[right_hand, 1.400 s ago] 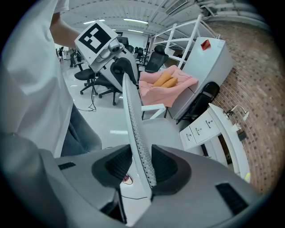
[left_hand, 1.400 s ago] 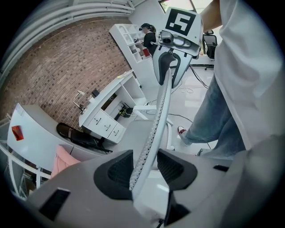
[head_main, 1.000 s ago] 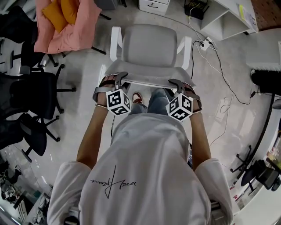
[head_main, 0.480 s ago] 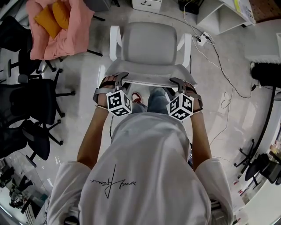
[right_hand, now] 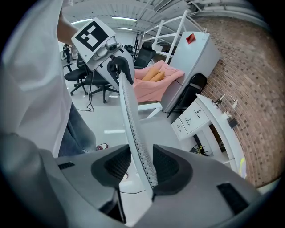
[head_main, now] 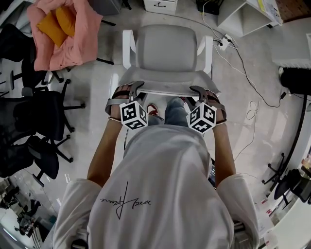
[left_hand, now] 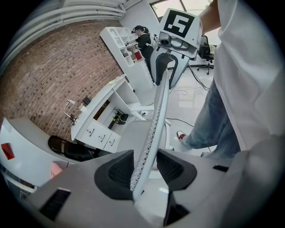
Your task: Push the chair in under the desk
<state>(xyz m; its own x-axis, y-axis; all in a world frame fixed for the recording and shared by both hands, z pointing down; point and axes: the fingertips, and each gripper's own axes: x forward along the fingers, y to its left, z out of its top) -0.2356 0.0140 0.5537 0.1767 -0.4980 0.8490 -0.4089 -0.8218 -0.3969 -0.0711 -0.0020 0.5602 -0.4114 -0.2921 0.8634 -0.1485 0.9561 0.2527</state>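
1. The grey-and-white chair (head_main: 165, 48) stands on the open floor right in front of the person. Its seat points toward the white desk (head_main: 245, 17) and the drawer unit (head_main: 160, 5) at the top of the head view. The chair is not yet under the desk.
2. The left gripper (head_main: 130, 87) straddles the top edge of the backrest (head_main: 167, 89) near its left corner. In the left gripper view its jaws are spread around the perforated rim (left_hand: 153, 124). One pad lies against the rim and a gap shows at the other, so there is no pinch.
3. The right gripper (head_main: 200, 90) straddles the same edge near the right corner. Its jaws have just been opening, with the rim (right_hand: 133, 124) between them. One pad is beside the mesh and the other stands clear.
4. Each gripper carries a marker cube (head_main: 133, 115) printed with black-and-white square patterns. These are codes, not words.
5. The back of the person's white shirt (head_main: 160, 194) bears a thin black handwritten script (head_main: 125, 202), too cursive to read.
6. In the right gripper view a tall white cabinet (right_hand: 196, 62) carries a small red label (right_hand: 190, 38), with its print too small to make out.
7. A pink blanket (head_main: 73, 39) with orange cushions (head_main: 56, 22) lies at the upper left, above black office chairs (head_main: 43, 112). A power strip (head_main: 224, 43) with trailing cables lies on the floor to the right of the chair.
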